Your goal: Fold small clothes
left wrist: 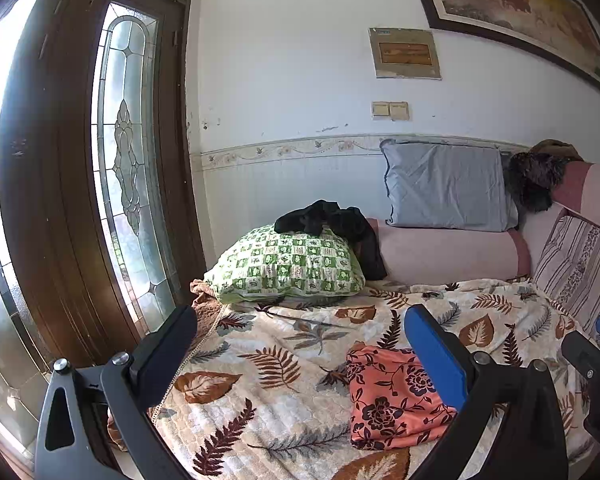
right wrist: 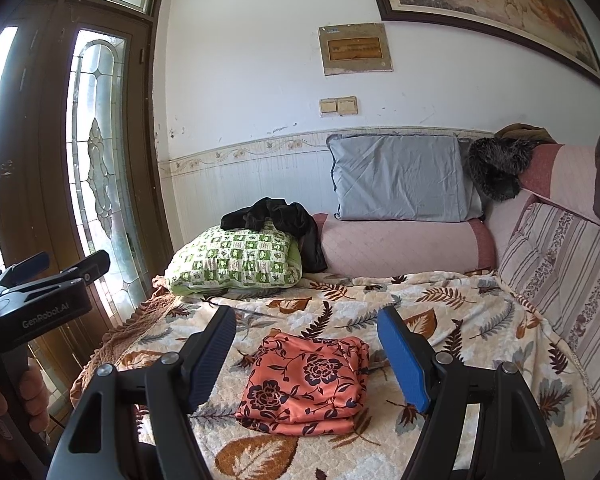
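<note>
On the bed, left view first: the left gripper [left wrist: 300, 344] is wide open and holds nothing; the cloth [left wrist: 392, 396] lies folded by its blue finger. Right view: the right gripper [right wrist: 308, 352] is open and empty too; the cloth [right wrist: 306, 382] lies between its fingers, looks soft and slippery; pinch a folded edge.

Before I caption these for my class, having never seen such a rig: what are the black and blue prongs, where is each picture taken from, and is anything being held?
No robot here: a person carries a two-fingered tool in each hand, each with a fisheye camera looking along its fingers. One picture looks out from the left tool, the other from the right tool. Both stand open and hold nothing. On the cream leaf-patterned blanket lies a folded orange cloth with dark flowers, in line with the right tool's open fingers. Behind it a crumpled black garment rests on a green checked pillow, with a grey pillow further back.
</note>
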Available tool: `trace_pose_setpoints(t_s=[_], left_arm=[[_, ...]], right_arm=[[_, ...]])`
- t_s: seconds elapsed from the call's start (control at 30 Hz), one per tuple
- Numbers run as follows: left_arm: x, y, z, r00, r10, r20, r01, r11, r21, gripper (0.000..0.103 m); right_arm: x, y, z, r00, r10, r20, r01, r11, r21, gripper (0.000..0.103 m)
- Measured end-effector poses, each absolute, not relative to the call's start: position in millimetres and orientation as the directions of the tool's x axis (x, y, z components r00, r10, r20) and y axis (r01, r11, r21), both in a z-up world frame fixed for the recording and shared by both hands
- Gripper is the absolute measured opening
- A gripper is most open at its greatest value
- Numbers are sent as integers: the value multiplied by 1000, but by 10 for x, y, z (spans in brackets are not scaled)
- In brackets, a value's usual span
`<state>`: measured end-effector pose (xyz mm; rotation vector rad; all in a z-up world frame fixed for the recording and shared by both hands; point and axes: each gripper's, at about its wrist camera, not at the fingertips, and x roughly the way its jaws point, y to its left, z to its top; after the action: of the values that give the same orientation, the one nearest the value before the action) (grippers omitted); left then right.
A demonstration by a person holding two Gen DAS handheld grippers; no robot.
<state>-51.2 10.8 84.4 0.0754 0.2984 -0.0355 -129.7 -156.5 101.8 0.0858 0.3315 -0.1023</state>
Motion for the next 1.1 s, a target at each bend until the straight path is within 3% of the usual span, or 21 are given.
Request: trace_pose_setpoints(t_s=[1.1], left_arm=[[-525,103,915,957,-40,-288,59,997,59,103]], right_arm=[[-1255,-1584,1061,941,-89,-328,112,992,54,76]])
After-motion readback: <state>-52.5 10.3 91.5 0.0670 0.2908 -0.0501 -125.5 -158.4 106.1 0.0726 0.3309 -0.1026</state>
